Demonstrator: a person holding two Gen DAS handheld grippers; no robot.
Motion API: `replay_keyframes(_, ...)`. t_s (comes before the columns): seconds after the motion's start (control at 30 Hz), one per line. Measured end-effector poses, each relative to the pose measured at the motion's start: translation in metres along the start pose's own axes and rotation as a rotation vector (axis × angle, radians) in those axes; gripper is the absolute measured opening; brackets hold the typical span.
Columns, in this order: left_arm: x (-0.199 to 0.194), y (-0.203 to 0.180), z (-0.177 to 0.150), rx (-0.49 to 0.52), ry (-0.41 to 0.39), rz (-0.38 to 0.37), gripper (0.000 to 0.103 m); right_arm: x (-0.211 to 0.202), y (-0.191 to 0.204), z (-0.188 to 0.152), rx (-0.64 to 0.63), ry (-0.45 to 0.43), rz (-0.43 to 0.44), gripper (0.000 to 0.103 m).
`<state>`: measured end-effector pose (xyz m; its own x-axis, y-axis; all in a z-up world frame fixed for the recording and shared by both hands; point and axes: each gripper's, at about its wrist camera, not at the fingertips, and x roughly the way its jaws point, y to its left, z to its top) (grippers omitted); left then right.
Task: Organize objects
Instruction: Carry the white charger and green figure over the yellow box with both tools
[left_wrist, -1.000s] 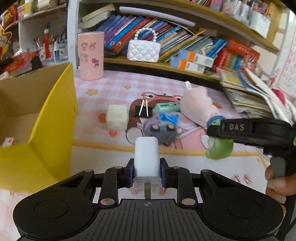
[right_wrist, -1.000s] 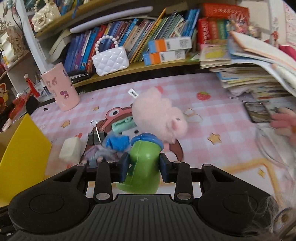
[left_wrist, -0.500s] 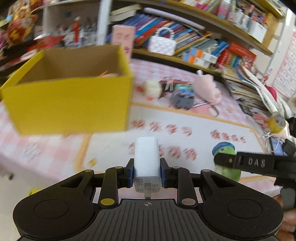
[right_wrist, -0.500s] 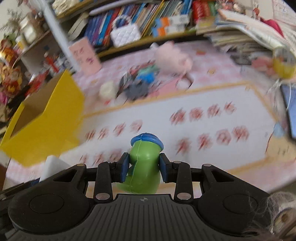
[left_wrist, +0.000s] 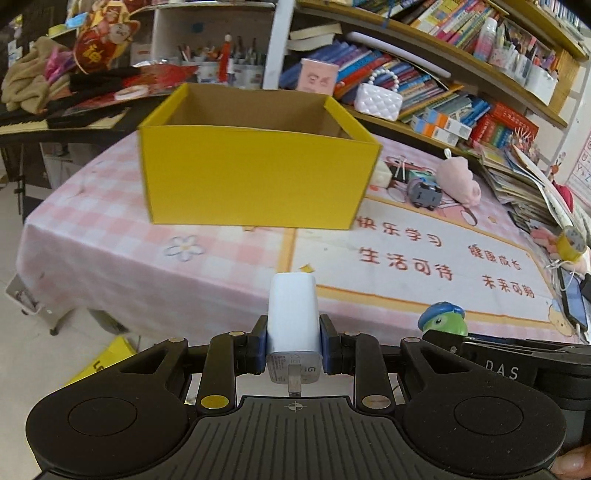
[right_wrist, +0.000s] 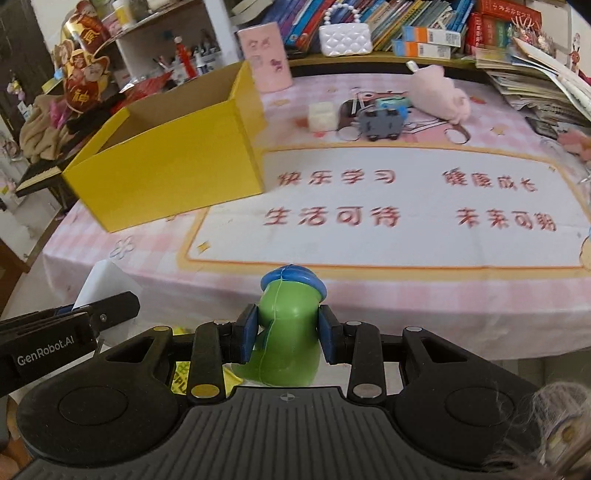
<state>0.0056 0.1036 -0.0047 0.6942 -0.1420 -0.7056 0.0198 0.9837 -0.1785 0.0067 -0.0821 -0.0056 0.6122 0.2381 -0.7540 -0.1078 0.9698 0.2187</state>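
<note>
My left gripper (left_wrist: 293, 347) is shut on a white plug adapter (left_wrist: 293, 317), held off the table's near edge. My right gripper (right_wrist: 287, 338) is shut on a green toy with a blue cap (right_wrist: 290, 317); the toy also shows at the right of the left wrist view (left_wrist: 443, 321). An open yellow cardboard box (left_wrist: 255, 177) stands on the table's left side, also in the right wrist view (right_wrist: 173, 162). A grey toy car (right_wrist: 380, 123), a pink plush (right_wrist: 439, 94), a cream cube (right_wrist: 323, 116) and a binder clip (right_wrist: 356, 99) lie at the back.
A pink checked cloth with a white printed mat (right_wrist: 406, 206) covers the table. Bookshelves (left_wrist: 424, 85), a white quilted purse (left_wrist: 378, 101) and a pink cup (right_wrist: 264, 55) line the back. Stacked magazines (left_wrist: 524, 184) and a yellow tape roll (left_wrist: 570, 242) sit at right.
Both grippers have pulled back from the table's far side to beyond its near edge, carrying the adapter and green toy. The yellow box now lies ahead, seen from the front.
</note>
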Motion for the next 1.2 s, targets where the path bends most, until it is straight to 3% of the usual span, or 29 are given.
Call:
replay_keyframes(0.27, -0.026, 0.032, -0.013, -0.013, -0.032, 0.019, 0.025, -0.005, 0.046, -0.015, -0.057, -0.024, 0.035, 0.032)
replay_keyframes(0.53, -0.045, 0.053, -0.004, -0.02, -0.084, 0.006, 0.025, -0.009, 0.08, -0.01, -0.114, -0.07, 0.066, 0.032)
replay_keyframes(0.77, -0.05, 0.053, 0.016, 0.006, -0.155, -0.021, 0.025, -0.016, 0.088, 0.018, -0.075, -0.114, 0.132, 0.032)
replay_keyframes(1.03, -0.052, 0.063, 0.072, -0.001, -0.278, 0.014, 0.025, -0.02, 0.106, 0.073, -0.144, -0.254, 0.144, 0.032)
replay_keyframes(1.2, -0.041, 0.059, 0.108, 0.001, -0.329, 0.03, 0.025, -0.005, 0.108, 0.109, -0.152, -0.294, 0.148, 0.032)
